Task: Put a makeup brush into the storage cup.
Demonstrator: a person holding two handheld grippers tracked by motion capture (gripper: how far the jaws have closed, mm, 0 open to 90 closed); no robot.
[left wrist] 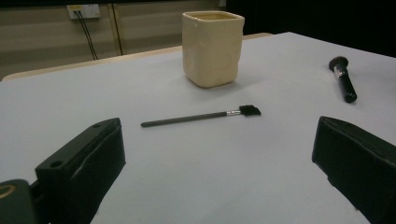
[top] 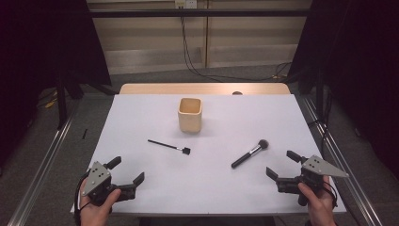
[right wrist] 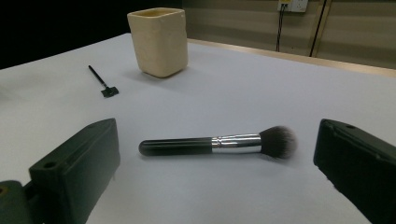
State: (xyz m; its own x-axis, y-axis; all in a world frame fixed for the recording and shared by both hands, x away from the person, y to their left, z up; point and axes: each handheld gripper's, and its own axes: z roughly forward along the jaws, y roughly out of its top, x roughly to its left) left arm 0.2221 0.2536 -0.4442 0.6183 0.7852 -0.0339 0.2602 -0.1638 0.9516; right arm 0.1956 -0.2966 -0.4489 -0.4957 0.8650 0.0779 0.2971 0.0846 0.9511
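A cream square cup (top: 190,114) (left wrist: 213,47) (right wrist: 159,41) stands upright on the white table (top: 141,113), a little behind its middle. In front of it lie a thin black brush (top: 168,146) (left wrist: 201,116) (right wrist: 102,81) and, further right, a thick black makeup brush (top: 249,153) (left wrist: 343,78) (right wrist: 218,143) with a silver ferrule and a soft head. My left gripper (top: 125,170) (left wrist: 215,158) is open at the front left corner, empty, aimed at the thin brush. At the front right my right gripper (top: 282,163) (right wrist: 215,163) is open and empty, with the thick brush lying just beyond its jaws.
The table's wooden far edge (top: 202,88) borders a grey floor with black cables (top: 197,66). Metal rails (top: 44,155) run along both sides, and dark stands rise at the back corners.
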